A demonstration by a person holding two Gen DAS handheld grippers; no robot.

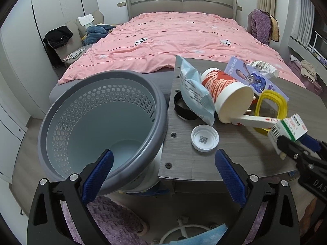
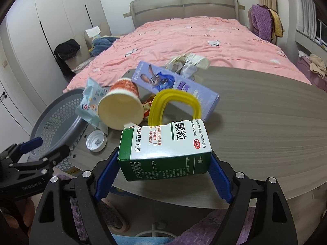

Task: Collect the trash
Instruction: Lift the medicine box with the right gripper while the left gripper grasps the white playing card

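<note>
My right gripper is shut on a green and white medicine box and holds it above the near edge of the grey wooden table; the box also shows in the left wrist view. My left gripper is open, its left finger inside the rim of the tilted grey perforated bin held beside the table's left edge. On the table lie a white cap, a pale blue wrapper, an orange and white paper cup, a yellow ring, a purple rabbit box and crumpled paper.
A black ring sits behind the blue wrapper. A bed with a pink duvet stands behind the table. A purple rug and a white chair base lie under the table. Cluttered chairs stand at both sides of the bed.
</note>
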